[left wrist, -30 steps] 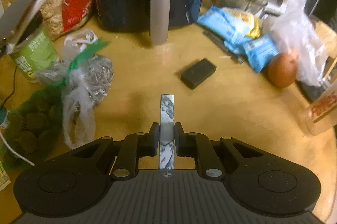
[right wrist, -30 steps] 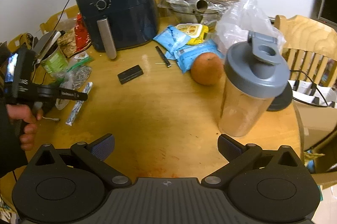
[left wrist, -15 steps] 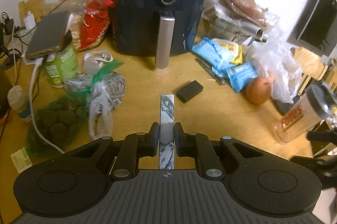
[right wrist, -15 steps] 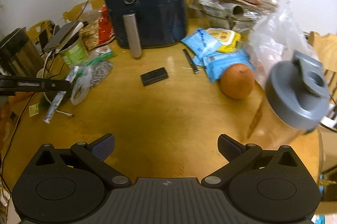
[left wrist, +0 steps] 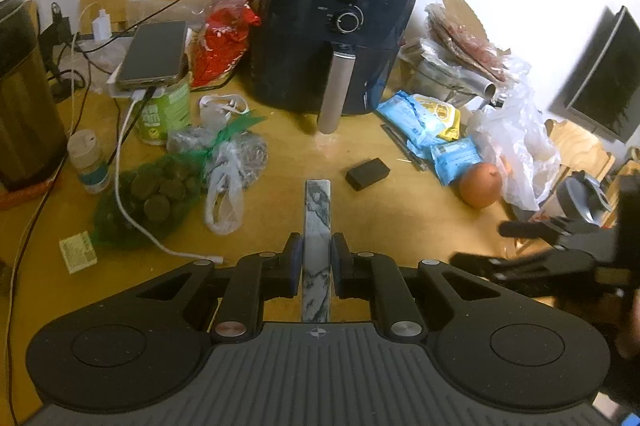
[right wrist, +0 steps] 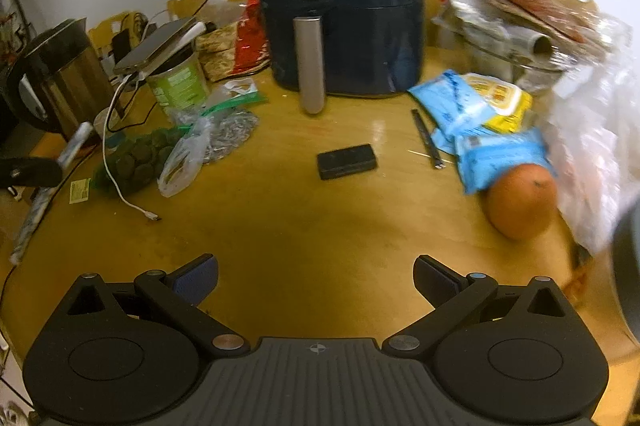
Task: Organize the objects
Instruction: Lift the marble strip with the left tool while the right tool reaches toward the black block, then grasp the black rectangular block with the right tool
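Now the marbled stick point(left wrist: 317, 226) sits clamped between the left tongs point(left wrist: 316, 258), pointing forward above the bench point(left wrist: 384, 218); in the right wrist view the same stick point(right wrist: 44, 194) shows at the far left edge, slanting off the bench side. Ahead of its tip, lying flat on the wood, is a black box point(left wrist: 367, 173). To the left of the stick a clear bag point(left wrist: 224, 194) lies against a green net of dark rounds point(left wrist: 152, 194), with a white cable point(left wrist: 132, 218) running over the net. Behind them a green can point(left wrist: 164, 114) carries a phone point(left wrist: 154, 54). An air fryer point(left wrist: 336, 42) stands at the back, with blue packets point(left wrist: 424, 130) to its right and an orange point(left wrist: 480, 185) beside a plastic bag point(left wrist: 516, 146). The right tongs point(right wrist: 316, 278) are wide apart and hold nothing, over bare wood near the bench's front.
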